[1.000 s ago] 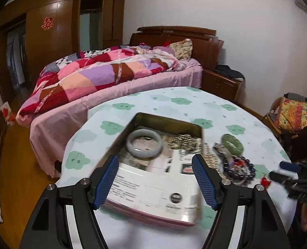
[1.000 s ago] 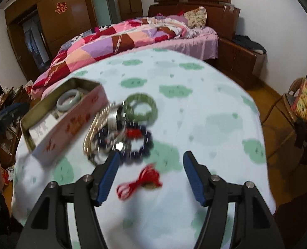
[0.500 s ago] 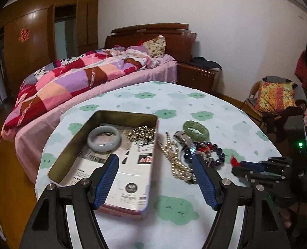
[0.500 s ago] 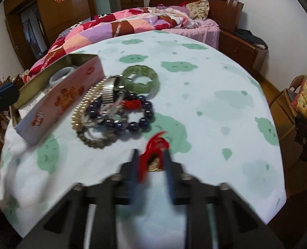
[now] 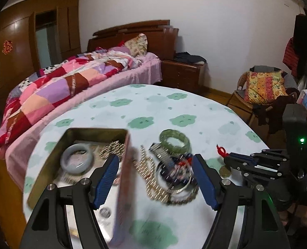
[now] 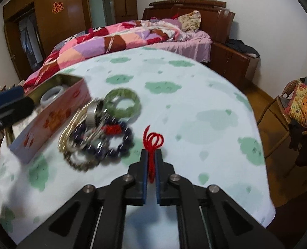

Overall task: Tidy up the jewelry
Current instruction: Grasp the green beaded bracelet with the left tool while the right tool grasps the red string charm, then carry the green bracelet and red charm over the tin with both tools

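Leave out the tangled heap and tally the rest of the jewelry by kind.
Bangles: 2 (pale bangle in the tin, green bangle on the cloth)
Gold bead chain: 1 (in the tin)
Red cord charm: 1 (in the right gripper)
Total: 4

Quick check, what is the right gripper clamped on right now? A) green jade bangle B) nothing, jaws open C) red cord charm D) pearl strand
C: the right gripper has its pads pressed together on the red cord charm, whose loops stick out past the tips, while the green bangle lies apart on the tablecloth.
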`<action>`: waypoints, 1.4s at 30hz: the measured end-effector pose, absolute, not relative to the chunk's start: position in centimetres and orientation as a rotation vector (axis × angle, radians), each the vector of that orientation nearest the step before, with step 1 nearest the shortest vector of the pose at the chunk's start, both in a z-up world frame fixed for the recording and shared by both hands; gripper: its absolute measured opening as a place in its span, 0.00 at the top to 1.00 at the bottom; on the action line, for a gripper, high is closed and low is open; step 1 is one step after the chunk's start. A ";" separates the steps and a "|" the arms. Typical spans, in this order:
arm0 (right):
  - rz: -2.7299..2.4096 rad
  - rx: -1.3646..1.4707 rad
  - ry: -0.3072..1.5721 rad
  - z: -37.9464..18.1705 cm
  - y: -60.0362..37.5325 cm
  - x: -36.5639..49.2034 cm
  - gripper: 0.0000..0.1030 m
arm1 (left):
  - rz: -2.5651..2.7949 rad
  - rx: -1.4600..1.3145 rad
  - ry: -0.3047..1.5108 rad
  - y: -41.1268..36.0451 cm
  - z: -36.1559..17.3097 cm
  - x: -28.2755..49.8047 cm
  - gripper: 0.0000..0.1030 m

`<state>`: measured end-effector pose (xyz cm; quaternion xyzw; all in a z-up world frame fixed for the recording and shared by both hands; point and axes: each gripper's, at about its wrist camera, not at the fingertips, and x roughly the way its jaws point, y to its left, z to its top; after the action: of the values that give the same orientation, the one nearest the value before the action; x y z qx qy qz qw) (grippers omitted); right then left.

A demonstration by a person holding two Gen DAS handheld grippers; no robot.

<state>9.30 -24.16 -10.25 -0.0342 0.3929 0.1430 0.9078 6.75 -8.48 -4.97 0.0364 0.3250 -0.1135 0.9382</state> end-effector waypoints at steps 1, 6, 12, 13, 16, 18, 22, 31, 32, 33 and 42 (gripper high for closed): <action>0.289 -0.065 0.806 -10.1 -24.3 9.8 0.92 | -0.237 0.073 0.678 -8.9 -5.1 7.7 0.29; 0.270 -0.029 0.802 -9.7 -25.1 12.6 0.92 | -0.243 0.093 0.730 -10.9 -5.7 11.6 0.39; 0.265 0.006 0.820 -10.3 -25.2 14.9 0.92 | -0.239 0.098 0.831 -12.0 -7.5 15.4 0.58; 0.271 0.014 0.835 -10.5 -25.3 15.0 0.92 | -0.243 0.099 0.848 -12.1 -7.8 15.8 0.60; 0.271 0.027 0.845 -10.6 -25.8 14.9 0.92 | -0.241 0.103 0.902 -12.4 -9.1 16.9 0.72; 0.270 0.029 0.862 -11.0 -26.0 14.9 0.93 | -0.243 0.119 0.921 -12.9 -9.7 17.3 0.73; 0.274 0.040 0.864 -11.0 -26.4 14.7 0.93 | -0.244 0.149 0.949 -13.6 -10.6 17.8 0.85; 0.295 0.043 0.865 -11.1 -26.5 14.8 0.93 | -0.250 0.122 0.913 -13.8 -9.6 16.9 0.93; 0.296 0.045 0.866 -11.1 -26.5 14.8 0.92 | -0.249 0.114 0.904 -13.7 -9.3 16.9 0.93; 0.297 0.045 0.866 -11.1 -26.5 14.8 0.92 | -0.248 0.108 0.889 -13.6 -8.8 16.4 0.93; 0.316 0.045 0.851 -11.0 -26.2 14.6 0.92 | -0.252 0.092 0.806 -12.9 -6.2 13.8 0.94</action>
<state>14.62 -26.25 -10.96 0.0219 0.4110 0.1528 0.8985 13.80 -12.90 -6.24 0.0448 0.3912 -0.1222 0.9111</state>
